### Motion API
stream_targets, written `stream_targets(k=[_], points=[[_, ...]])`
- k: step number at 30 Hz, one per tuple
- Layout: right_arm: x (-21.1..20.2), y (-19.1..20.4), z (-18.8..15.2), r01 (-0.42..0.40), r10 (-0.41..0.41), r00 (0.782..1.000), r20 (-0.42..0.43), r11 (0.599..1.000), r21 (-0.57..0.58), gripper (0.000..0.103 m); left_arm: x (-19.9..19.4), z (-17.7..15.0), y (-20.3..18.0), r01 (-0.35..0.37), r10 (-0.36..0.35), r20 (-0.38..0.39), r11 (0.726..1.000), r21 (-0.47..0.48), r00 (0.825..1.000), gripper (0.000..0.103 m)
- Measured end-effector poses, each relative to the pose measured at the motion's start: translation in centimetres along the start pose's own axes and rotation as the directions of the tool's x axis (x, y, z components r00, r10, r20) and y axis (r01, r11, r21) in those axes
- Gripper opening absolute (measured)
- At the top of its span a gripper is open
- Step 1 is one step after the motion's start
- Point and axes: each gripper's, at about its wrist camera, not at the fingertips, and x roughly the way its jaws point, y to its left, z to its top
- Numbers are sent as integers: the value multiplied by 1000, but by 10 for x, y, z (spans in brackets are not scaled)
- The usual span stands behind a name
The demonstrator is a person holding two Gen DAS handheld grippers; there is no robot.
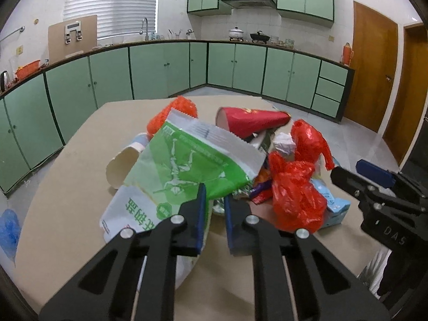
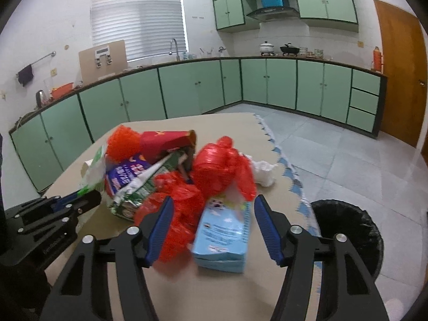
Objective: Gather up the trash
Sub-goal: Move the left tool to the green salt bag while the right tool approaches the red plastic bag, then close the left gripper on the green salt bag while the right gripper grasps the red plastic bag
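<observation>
A pile of trash lies on the tan table (image 1: 61,187). In the left wrist view my left gripper (image 1: 215,196) is nearly closed, its fingers at the near edge of a green and white wrapper (image 1: 187,160); a grip is not clear. A red plastic bag (image 1: 294,187) and a red paper cone (image 1: 251,120) lie beside it. In the right wrist view my right gripper (image 2: 212,208) is open around a light blue carton (image 2: 223,235) and the red plastic bag (image 2: 222,168), touching neither.
A black-lined trash bin (image 2: 347,230) stands on the floor right of the table. A crumpled white tissue (image 2: 263,172) lies at the table's right edge. Green kitchen cabinets (image 2: 187,91) run along the far walls. A blue bag (image 1: 9,230) lies on the floor at left.
</observation>
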Motion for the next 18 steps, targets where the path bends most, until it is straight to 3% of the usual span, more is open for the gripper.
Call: stream_targets(k=[11, 15, 18], points=[[29, 17, 0, -73, 71, 994, -84, 997, -23, 41, -1, 1, 9, -11, 11, -1, 1000, -12, 1000, 10], [36, 21, -6, -129, 124, 984, -130, 991, -29, 13, -1, 1, 9, -12, 12, 1, 1000, -13, 1000, 10], [28, 25, -5, -162, 156, 982, -110, 986, -47, 2, -3, 2, 7, -16, 16, 7, 1000, -14, 1000, 10]])
